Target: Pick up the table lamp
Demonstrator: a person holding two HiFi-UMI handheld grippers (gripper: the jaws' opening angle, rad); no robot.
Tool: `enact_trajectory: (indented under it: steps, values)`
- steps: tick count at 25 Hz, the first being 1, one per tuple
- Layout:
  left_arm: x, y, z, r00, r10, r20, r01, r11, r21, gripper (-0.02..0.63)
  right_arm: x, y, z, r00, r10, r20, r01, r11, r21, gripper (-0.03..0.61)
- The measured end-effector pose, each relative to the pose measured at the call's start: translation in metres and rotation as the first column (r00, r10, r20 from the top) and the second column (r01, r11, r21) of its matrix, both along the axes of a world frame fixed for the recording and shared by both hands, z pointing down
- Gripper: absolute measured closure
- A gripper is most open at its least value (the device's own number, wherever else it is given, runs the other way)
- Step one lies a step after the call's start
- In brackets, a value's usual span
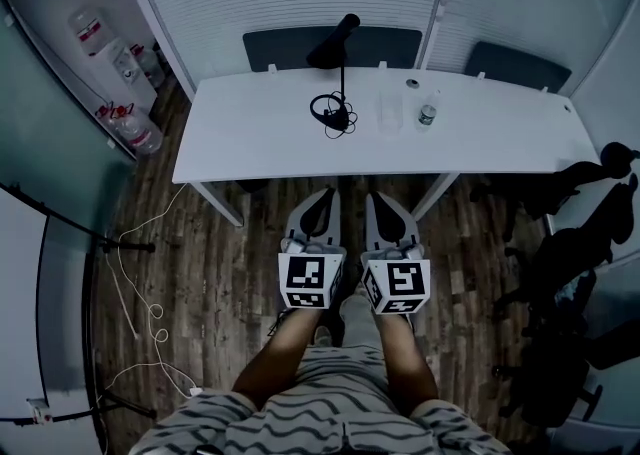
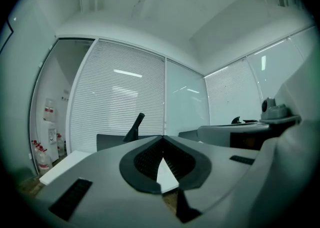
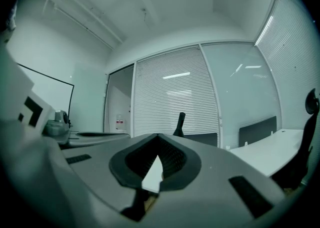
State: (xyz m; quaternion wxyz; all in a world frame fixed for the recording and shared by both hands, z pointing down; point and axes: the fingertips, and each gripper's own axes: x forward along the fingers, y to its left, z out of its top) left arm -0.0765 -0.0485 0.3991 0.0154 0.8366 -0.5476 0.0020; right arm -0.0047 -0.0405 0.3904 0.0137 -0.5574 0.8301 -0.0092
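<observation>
The black table lamp (image 1: 343, 78) stands near the middle of the white table (image 1: 250, 133), its cord coiled around its base. Both grippers are held low in front of the person, short of the table's front edge and well apart from the lamp. My left gripper (image 1: 322, 195) and right gripper (image 1: 386, 199) point toward the table, both shut with nothing between the jaws. The left gripper view shows the lamp (image 2: 135, 128) beyond the shut left gripper (image 2: 162, 137). In the right gripper view the lamp (image 3: 179, 124) rises just past the shut right gripper (image 3: 159, 135).
A clear glass (image 1: 390, 111) and a small bottle (image 1: 428, 110) stand right of the lamp. Two chairs (image 1: 290, 43) sit behind the table. Black office chairs (image 1: 570, 243) crowd the right side. Water jugs (image 1: 135, 128), a stand (image 1: 90, 238) and a white floor cable (image 1: 150, 313) lie left.
</observation>
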Motion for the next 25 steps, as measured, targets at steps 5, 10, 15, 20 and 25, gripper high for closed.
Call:
enact_trajectory:
  steps: [5,10,15,20,25]
  values:
    - [0.015,-0.049,0.009,1.000,-0.020,0.005,0.020,1.000,0.011,0.606,0.012,-0.053,0.008,1.000,-0.027,0.001,0.027,1.000,0.013,0.568]
    - [0.030,-0.110,0.007,0.999,-0.040,0.000,0.040,0.999,0.009,0.606,0.027,-0.110,0.005,0.999,-0.041,0.005,0.041,0.999,0.009,0.567]
    - [0.042,-0.162,0.009,0.999,-0.055,0.002,0.055,0.998,0.004,0.606,0.039,-0.160,0.010,0.998,-0.056,0.006,0.056,0.998,0.001,0.567]
    - [0.057,-0.199,0.007,0.998,-0.069,0.007,0.069,0.998,0.008,0.606,0.053,-0.199,0.009,0.997,-0.074,0.009,0.074,0.997,0.004,0.566]
    - [0.073,-0.228,0.003,0.996,-0.078,-0.033,0.079,0.997,0.015,0.606,0.068,-0.231,0.009,0.995,-0.094,0.017,0.094,0.996,0.002,0.567]
